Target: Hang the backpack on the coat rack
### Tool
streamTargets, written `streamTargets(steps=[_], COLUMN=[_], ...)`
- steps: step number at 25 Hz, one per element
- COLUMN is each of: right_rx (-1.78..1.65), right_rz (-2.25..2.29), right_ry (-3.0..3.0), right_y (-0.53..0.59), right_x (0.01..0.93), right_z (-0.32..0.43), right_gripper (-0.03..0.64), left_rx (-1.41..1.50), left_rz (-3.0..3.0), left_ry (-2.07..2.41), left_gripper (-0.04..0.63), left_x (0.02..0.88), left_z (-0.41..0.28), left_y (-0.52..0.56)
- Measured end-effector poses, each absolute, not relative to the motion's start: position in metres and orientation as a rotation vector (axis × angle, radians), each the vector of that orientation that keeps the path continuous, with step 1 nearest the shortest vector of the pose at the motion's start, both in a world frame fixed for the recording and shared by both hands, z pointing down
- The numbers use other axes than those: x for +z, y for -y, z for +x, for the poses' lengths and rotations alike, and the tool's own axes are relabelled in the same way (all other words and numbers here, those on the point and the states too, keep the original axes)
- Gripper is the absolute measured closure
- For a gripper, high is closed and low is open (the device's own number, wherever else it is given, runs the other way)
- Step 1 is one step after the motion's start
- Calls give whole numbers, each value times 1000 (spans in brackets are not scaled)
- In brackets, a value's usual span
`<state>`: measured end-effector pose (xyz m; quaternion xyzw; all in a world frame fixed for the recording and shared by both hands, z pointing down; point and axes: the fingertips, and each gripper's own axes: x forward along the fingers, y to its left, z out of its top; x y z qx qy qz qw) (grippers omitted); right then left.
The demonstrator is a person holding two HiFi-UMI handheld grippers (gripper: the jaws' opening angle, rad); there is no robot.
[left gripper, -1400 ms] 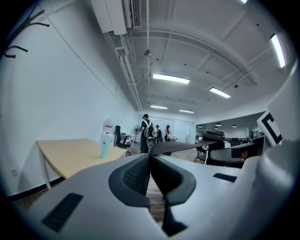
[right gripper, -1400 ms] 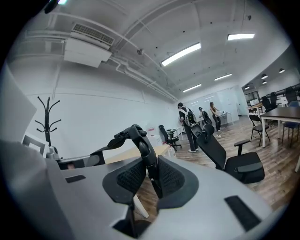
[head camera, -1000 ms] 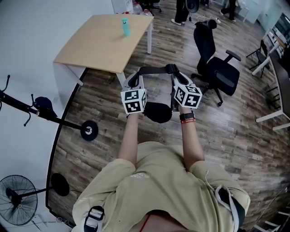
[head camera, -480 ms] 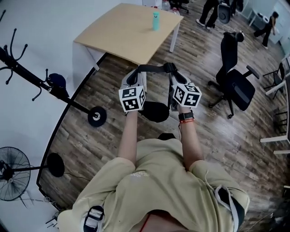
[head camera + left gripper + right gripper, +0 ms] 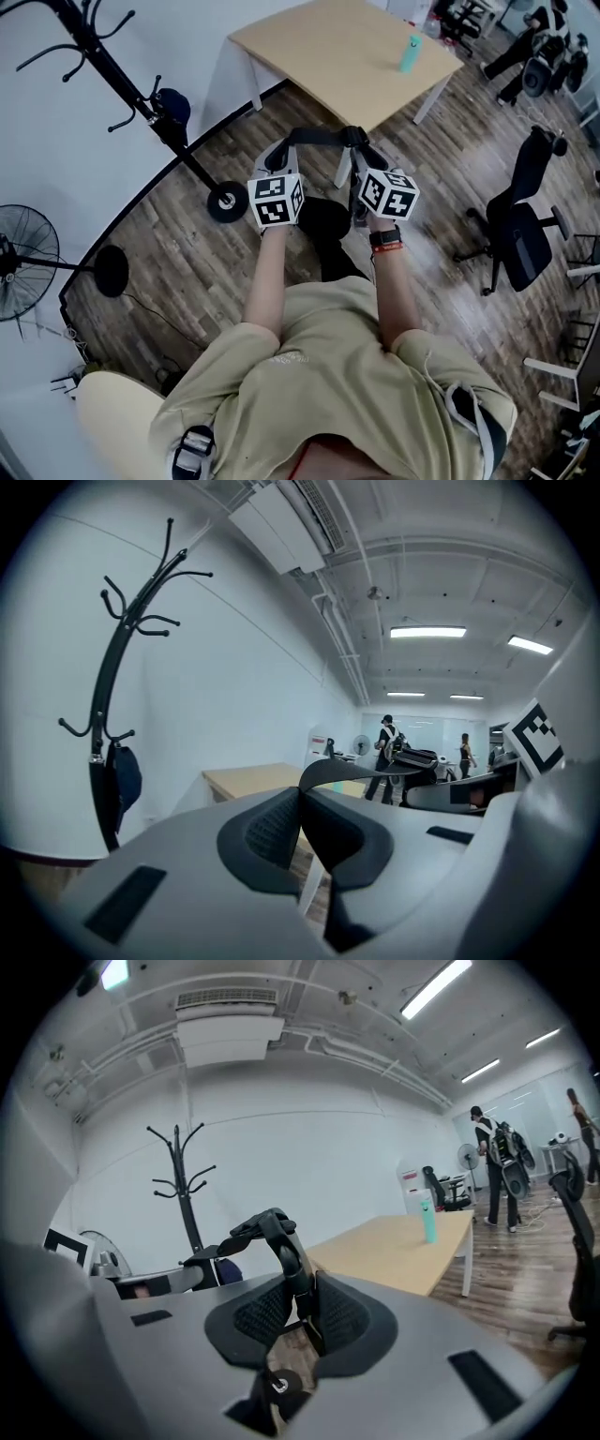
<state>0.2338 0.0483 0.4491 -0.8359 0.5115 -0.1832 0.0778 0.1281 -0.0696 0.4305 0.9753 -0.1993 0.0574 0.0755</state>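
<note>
Indoors, wood-plank floor (image 5: pixel 187 272), coat rack (image 5: pixel 141 94) by white wall (image 5: pixel 56 150), hand-held grippers (image 5: pixel 278 156) (image 5: pixel 364 156) clenching backpack strap (image 5: pixel 319 137).

the person wears a khaki short-sleeved t-shirt (image 5: pixel 328 375), with dark straps (image 5: pixel 469 412) over the shoulders and a black watch (image 5: pixel 385 241) edged in red on the right wrist. the left gripper (image 5: pixel 302 803) and right gripper (image 5: pixel 298 1299) have pale grey shells and dark, ribbed pads (image 5: pixel 272 829); each carries a white cube (image 5: pixel 275 200) printed with black square markers
</note>
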Motion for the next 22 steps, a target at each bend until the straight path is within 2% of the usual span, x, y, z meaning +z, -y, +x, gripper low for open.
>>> streamTargets(steps=[5,22], right_rx=[-567,-774], right_rz=[-2386,-2005], right_ry=[-1741,-2183], right_y=[33,245], right_x=[446,470], right_z=[210,151], right_gripper=[528,525], left_rx=[140,155], left_rz=[2865,2615], left_ry=[804,1297], left_gripper=[569,569], left_x=[432,450], left_z=[87,10], left_y=[125,275])
